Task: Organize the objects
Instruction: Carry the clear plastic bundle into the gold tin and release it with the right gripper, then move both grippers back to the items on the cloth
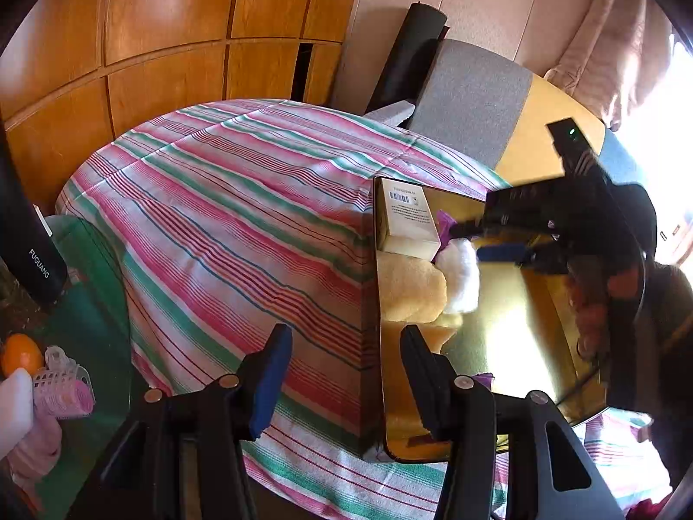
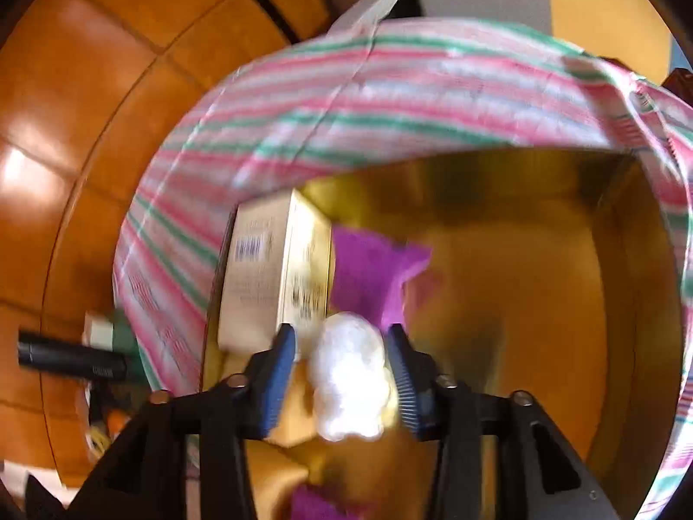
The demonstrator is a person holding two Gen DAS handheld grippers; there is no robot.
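A shiny gold box (image 1: 519, 325) stands on the striped tablecloth (image 1: 242, 199). Inside it lie a cream carton (image 1: 407, 216) with a barcode, a yellow sponge (image 1: 411, 290), a scrap of purple paper (image 1: 444, 219) and a white fluffy ball (image 1: 459, 277). My right gripper (image 1: 467, 242) reaches into the box from the right. In the right wrist view the white ball (image 2: 346, 372) sits between the right gripper's (image 2: 341, 331) blue pads, with a gap at the left pad. My left gripper (image 1: 346, 331) is open and straddles the box's near left wall without touching it.
A green glass side table (image 1: 86, 303) at the left carries an orange (image 1: 21, 357), a pink hair roller (image 1: 65, 385) and a black bottle (image 1: 30, 238). A grey chair (image 1: 472, 99) stands behind the table, and wooden cupboards (image 1: 151, 43) behind that. A hand (image 1: 593, 312) holds the right gripper.
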